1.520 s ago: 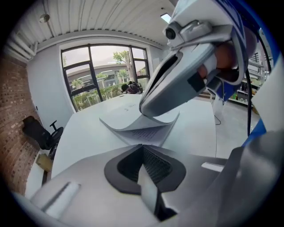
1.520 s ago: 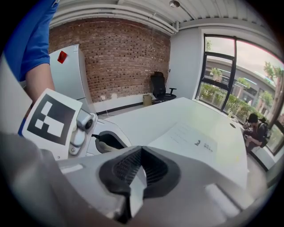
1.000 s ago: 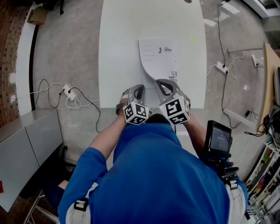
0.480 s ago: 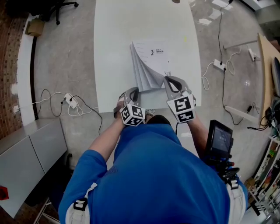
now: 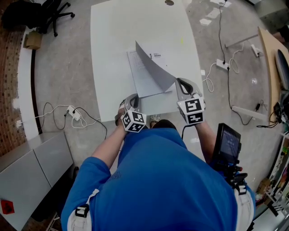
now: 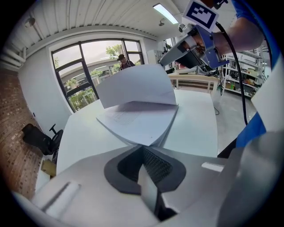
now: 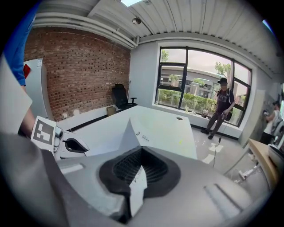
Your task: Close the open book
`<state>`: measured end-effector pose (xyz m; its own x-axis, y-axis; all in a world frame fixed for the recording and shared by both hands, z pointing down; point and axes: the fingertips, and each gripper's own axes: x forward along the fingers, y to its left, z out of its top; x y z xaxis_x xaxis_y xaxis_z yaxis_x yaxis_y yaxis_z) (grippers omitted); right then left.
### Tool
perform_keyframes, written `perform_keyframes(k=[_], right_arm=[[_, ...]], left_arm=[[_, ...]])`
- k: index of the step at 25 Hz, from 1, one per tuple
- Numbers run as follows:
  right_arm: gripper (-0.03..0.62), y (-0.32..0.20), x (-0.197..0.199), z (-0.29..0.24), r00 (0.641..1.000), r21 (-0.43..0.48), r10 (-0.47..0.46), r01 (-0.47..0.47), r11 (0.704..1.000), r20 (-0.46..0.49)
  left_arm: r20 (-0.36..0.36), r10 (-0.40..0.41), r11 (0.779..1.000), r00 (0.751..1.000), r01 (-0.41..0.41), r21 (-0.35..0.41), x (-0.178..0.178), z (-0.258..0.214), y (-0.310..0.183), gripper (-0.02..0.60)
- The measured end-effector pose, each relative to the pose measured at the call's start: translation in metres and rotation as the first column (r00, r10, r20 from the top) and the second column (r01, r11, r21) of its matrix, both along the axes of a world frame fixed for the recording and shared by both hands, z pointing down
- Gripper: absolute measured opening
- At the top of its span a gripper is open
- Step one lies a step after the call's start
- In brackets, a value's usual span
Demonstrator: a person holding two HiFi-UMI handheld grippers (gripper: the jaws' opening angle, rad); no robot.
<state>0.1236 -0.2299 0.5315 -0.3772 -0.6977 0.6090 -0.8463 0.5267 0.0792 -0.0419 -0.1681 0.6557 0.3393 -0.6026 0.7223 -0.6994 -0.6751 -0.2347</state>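
Note:
The open book (image 5: 145, 79) lies on the white table (image 5: 113, 45), near its front edge. My right gripper (image 5: 179, 83) is shut on the lower right corner of one leaf (image 5: 156, 67), which stands lifted and bowed over the stack. The right gripper view shows that printed sheet (image 7: 137, 184) pinched between the jaws (image 7: 141, 153). My left gripper (image 5: 134, 98) rests at the book's lower left corner with its jaws together. The left gripper view puts the book's corner (image 6: 148, 142) just past that gripper (image 6: 146, 153), and a pale strip I cannot identify shows between the jaws.
An office chair (image 5: 49, 13) stands on the floor at far left. Cables and a power strip (image 5: 72, 110) lie left of the table. A wooden tabletop (image 5: 271, 67) is at right. A black device (image 5: 228, 144) hangs at my hip. A person (image 7: 222, 106) stands by the window.
My right gripper has moved right and up with the leaf, which has risen from a low curl to a tall bowed sheet. The left gripper has stayed put.

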Motion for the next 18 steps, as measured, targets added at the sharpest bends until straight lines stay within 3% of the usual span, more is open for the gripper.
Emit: perform_keyframes(k=[18], right_arm=[[0.000,-0.001,0.082,0.009,0.975,0.011,0.218,-0.218,0.976,-0.051]], left_arm=[[0.016,0.020,1.000,1.000,-0.020,-0.006,0.000,0.004,-0.003,0.005]])
